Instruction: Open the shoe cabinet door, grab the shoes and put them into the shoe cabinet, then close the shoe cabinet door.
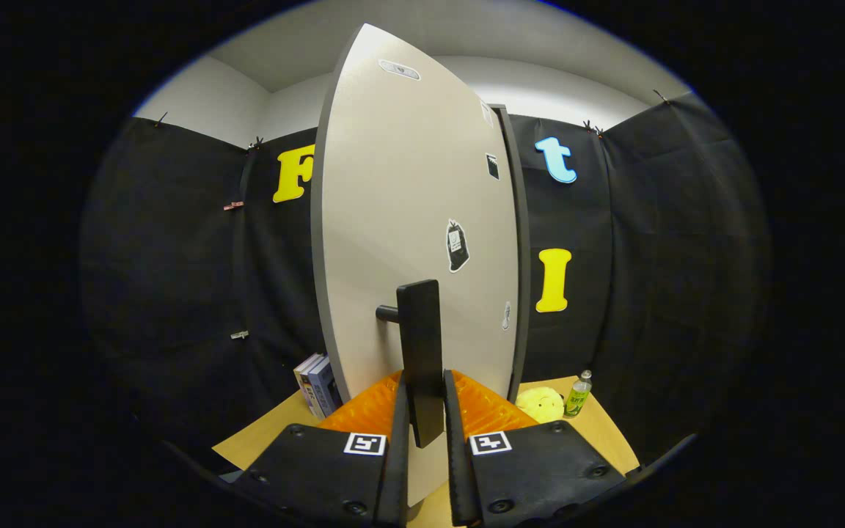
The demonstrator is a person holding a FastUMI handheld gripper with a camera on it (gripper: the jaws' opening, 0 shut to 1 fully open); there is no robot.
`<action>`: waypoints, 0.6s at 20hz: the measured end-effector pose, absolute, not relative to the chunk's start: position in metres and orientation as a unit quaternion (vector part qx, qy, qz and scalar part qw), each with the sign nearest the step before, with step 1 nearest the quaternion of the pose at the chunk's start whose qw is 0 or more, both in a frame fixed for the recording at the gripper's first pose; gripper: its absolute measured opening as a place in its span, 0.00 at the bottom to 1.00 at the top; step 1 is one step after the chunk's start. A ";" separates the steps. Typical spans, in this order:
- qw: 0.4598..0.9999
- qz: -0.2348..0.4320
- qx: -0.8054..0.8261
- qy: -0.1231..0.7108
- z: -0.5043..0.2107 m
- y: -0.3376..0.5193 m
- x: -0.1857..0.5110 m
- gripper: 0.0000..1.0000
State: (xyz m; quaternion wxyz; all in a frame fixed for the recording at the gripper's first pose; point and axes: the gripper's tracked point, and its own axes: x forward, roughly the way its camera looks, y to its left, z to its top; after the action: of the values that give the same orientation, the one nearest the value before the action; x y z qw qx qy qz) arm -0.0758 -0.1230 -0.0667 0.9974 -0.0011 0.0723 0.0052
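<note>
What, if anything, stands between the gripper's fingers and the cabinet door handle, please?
Nothing visible does. The dark bar handle on the pale cabinet door already sits between the fingers of the gripper, which flank it closely; whether both press on it is unclear.

Walls: you've got black cloth (173,242) hung all round the booth, creased here and there, clipped along its top edge.
Above the cloth: plain white wall (210,95) meeting in a corner, then a pale ceiling (452,29).
Light: pretty soft and even, brightest up on the white wall behind, no hard shadows that you can spot.
Table: a light wooden tabletop (261,433) sits low in front of you.
Clutter on it: a couple of books (317,385) standing upright to one side, a yellow plush thing (540,403) and a small green bottle (579,394) just beside it on the other.
</note>
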 end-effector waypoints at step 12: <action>0.997 -0.037 0.006 0.063 -0.056 -0.190 -0.107 0.25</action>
State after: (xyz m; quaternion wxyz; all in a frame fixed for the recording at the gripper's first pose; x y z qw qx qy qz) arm -0.1069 -0.1900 -0.0558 0.9973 0.0064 0.0626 -0.0372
